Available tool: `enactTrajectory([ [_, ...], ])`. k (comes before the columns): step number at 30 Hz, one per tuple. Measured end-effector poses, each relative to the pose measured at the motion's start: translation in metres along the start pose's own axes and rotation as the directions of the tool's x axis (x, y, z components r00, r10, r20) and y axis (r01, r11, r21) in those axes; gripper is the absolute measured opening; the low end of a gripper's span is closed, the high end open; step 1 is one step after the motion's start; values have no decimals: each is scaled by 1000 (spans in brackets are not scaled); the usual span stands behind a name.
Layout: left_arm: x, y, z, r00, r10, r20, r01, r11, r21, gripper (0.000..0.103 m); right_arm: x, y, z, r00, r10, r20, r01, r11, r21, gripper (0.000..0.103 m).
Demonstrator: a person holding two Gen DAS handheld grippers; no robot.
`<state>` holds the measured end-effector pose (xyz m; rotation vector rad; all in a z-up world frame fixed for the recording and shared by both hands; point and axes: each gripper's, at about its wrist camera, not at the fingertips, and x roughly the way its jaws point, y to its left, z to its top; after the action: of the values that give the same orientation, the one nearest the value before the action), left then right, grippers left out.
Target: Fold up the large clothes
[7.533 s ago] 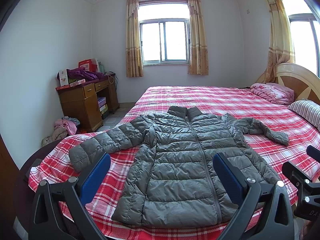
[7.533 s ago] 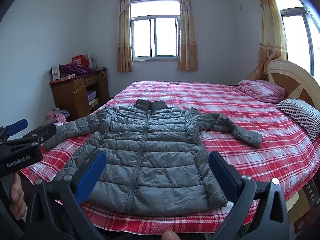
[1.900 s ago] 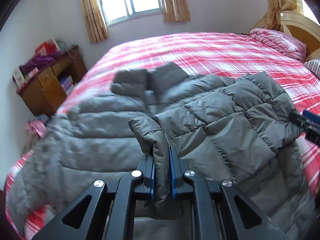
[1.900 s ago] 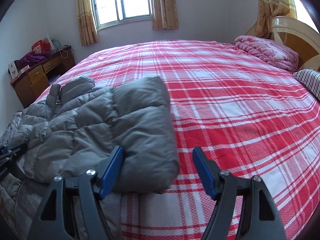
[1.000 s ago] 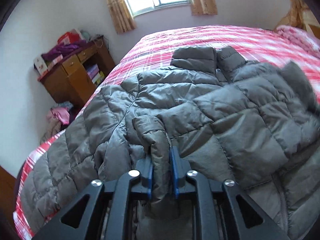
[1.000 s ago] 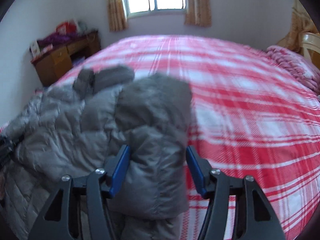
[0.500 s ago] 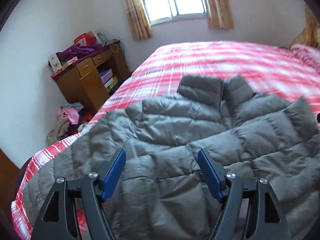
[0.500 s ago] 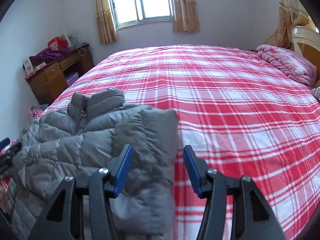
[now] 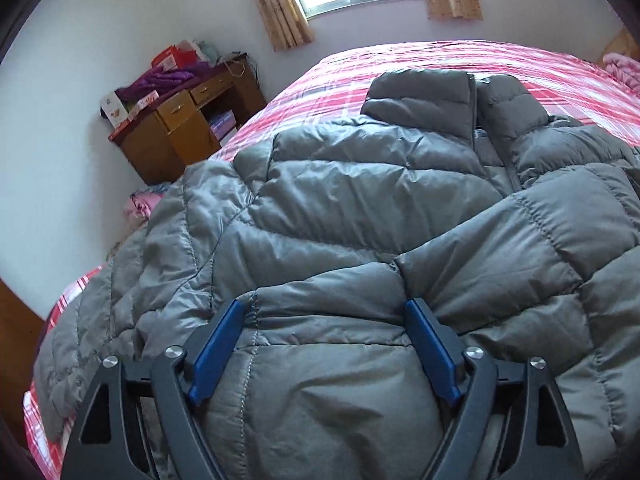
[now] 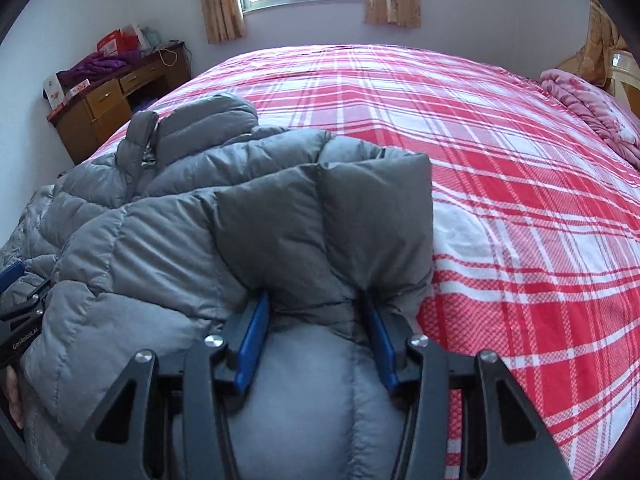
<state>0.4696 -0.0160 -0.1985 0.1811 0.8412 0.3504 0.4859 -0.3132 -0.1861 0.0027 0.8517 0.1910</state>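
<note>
A grey puffer jacket point(image 9: 360, 208) lies on the red plaid bed point(image 10: 500, 152), collar toward the window. Its right side is folded over the body, with a doubled edge point(image 10: 332, 208) showing in the right wrist view. My left gripper point(image 9: 328, 312) is open and low over the jacket's lower part, its blue pads either side of a quilted panel. My right gripper point(image 10: 316, 304) is partly closed, its pads pressing into the folded fabric on both sides. The left gripper's body point(image 10: 16, 312) shows at the left edge of the right wrist view.
A wooden desk point(image 9: 180, 132) with boxes and purple cloth stands left of the bed by the wall. Pink clothes point(image 9: 138, 206) lie on the floor near it. A folded pink blanket point(image 10: 592, 108) lies at the bed's far right. A window with curtains is behind.
My left gripper let go of the jacket sleeve, opened, and dropped lower over the jacket. My right gripper narrowed onto the folded fabric and moved closer to it.
</note>
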Motion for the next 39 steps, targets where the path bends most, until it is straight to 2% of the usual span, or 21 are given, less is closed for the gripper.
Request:
enactTrajectory([
  [5,5,7,-1,999,-28,-22,27,999,-40,90,-6,3,7,999,-30,-35,29,999,-29,51],
  [8,7,9,-1,999,-36,-25,34,998,-55,92,-42,8,15,999,-20,38,19,1000,17,52],
  [11,7,9,-2,999,-33,-23,32,998,-54,92,-64,37,14,997,6,81,-1,999,-52,59],
  [15,7,9,-3,999,-44,-25,42,997,-63,92,-39,68,-4,999,34,23,-31,993,-117,59],
  [18,6,11,-3,998,-50,-25,48,997,-67,92,-16,67,-18,999,35,-10,-36,995,-91,60],
  [21,7,12,-3,998,-51,-26,49,996,-68,93,-12,64,-21,999,47,-17,-48,997,-66,62],
  [27,7,12,-3,998,-54,-26,52,996,-70,93,-5,71,-21,999,38,-32,-41,994,-96,75],
  [32,7,12,-3,998,-57,-27,55,996,-72,93,-3,75,-22,998,44,-51,-50,991,-125,92],
  [39,8,14,-3,997,-67,-29,65,995,-77,93,-8,77,-22,999,33,-37,-37,991,-128,93],
])
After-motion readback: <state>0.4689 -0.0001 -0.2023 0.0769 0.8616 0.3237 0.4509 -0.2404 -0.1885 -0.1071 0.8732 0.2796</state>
